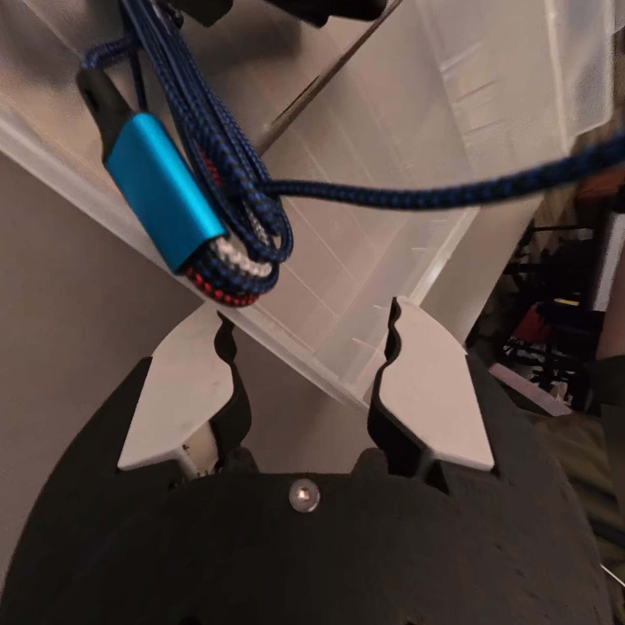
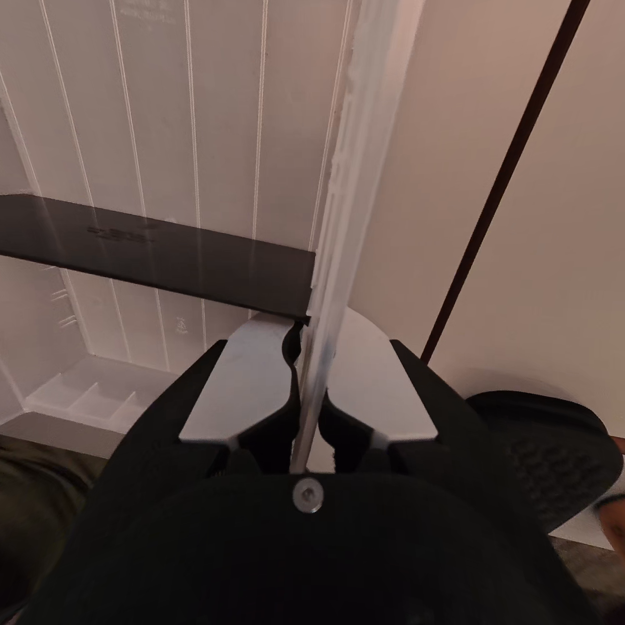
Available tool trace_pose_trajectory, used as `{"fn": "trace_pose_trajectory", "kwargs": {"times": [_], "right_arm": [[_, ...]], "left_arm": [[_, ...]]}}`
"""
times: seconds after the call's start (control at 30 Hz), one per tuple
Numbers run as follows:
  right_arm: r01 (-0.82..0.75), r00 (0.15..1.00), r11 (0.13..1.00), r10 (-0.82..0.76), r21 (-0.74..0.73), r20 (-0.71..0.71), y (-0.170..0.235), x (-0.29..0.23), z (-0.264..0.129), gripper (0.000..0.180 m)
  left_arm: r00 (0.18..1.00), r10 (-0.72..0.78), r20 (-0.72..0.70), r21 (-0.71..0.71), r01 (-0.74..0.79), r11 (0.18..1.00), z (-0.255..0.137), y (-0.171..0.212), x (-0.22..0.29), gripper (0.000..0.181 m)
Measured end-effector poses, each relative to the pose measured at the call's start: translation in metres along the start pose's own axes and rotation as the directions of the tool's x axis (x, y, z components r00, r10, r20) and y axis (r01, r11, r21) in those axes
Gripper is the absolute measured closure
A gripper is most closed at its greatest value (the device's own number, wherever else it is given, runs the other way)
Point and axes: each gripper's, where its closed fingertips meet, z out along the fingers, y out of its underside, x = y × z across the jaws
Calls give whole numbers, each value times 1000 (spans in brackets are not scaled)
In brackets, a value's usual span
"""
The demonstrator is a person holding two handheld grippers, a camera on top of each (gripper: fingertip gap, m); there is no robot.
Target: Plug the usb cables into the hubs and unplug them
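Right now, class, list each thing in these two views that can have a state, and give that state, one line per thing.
Left tongs: open, empty.
Right tongs: shut on the bin wall.
Clear plastic bin: gripped by its wall; lid off.
Braided cable bundle: folded, hanging above the bin, one strand trailing right.
Blue connector: unplugged, hanging beside the bundle.
Black flat piece: lying inside the bin.

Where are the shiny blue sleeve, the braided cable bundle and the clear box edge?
blue sleeve [image 1: 162, 192]: left wrist view, its flat face.
cable bundle [image 1: 243, 189]: left wrist view, folded loops.
box edge [image 2: 341, 209]: right wrist view, rim above the shut right claw [image 2: 313, 341].
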Motion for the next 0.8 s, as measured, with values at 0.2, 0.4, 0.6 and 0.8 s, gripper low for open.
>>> {"fn": "trace_pose_trajectory", "kwargs": {"times": [0.2,0.4,0.6,0.8], "right_arm": [[3,1000,1000,-3,17,2,3,-4,0,174],[22,1000,1000,-22,14,12,13,-9,0,172],[12,1000,999,-11,-35,20,20,-11,0,172],[-12,1000,999,12,-50,-12,12,-6,0,175]], "left_arm": [[908,121,401,-150,-65,986,-30,1,-75,153],[917,44,397,-72,-17,997,-86,28,-134,178],[874,-91,477,-32,120,992,-158,104,-198,177],[790,-356,500,126,340,932,-234,188,-263,176]]}}
